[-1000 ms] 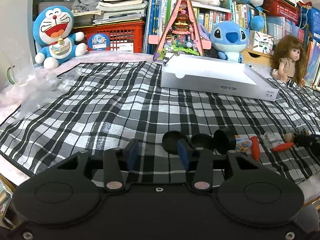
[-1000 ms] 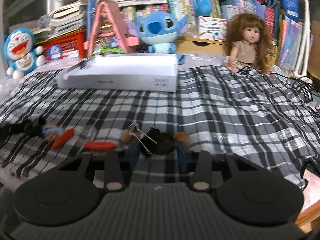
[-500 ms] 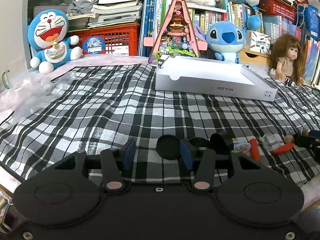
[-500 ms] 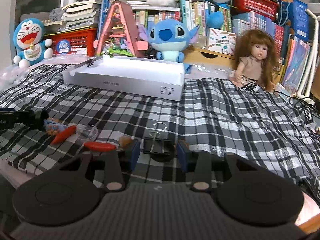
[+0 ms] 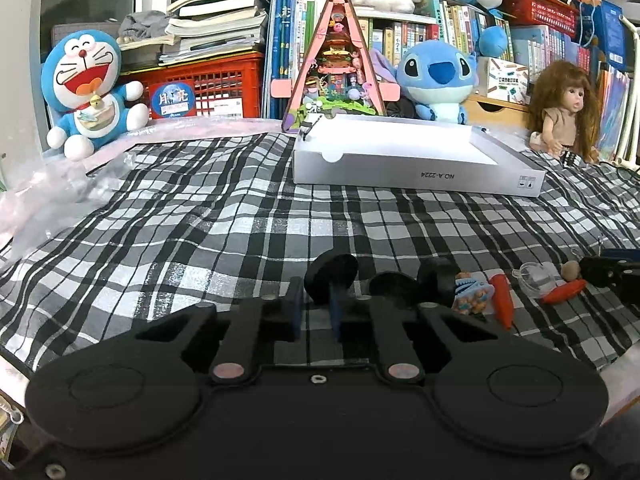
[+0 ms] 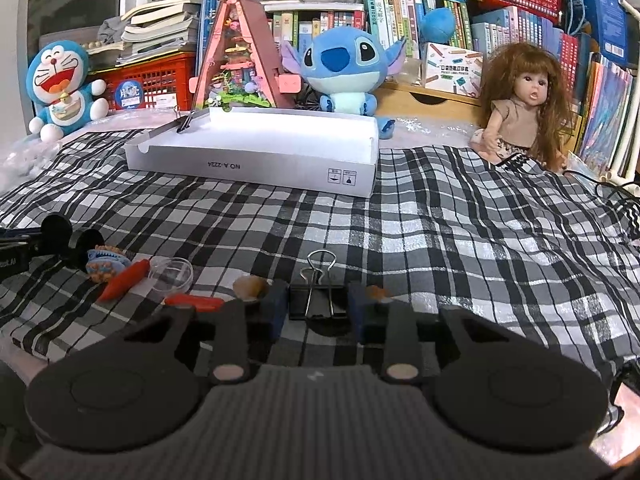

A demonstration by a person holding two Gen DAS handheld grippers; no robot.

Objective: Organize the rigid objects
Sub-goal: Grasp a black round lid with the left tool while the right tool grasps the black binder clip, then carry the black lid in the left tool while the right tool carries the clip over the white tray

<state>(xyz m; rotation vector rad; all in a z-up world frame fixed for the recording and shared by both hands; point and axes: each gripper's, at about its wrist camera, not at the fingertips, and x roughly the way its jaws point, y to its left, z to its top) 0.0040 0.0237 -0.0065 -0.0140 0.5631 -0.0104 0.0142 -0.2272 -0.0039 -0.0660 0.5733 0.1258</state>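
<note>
Black steel binder clip is framed between the blue pads of the right gripper, flat on the plaid cloth, wire handles pointing away. Jaws are spread, with a gap seen on each side of the clip body, so nothing is gripped yet. The clip is judged light, stiff and springy; the painted body is fairly slick, so it is best taken across the flat sides of the body, not by the loose wire loops, which would swivel.

Left gripper is narrowed around a black disc-shaped piece; whether the pads are actually bearing on it cannot be told from this angle, since the piece looks to sit at or just past the tips. It reads as hard plastic, light, and likely to pivot if pinched off-centre.

Further out, small loose items are scattered: red chili-shaped pieces, a clear dome cap, a patterned toy. All rigid and light; the clear cap is judged the most crushable.

Beyond these, the white shallow box sits open, a second clip on its far-left rim. It is the probable drop point.
</note>
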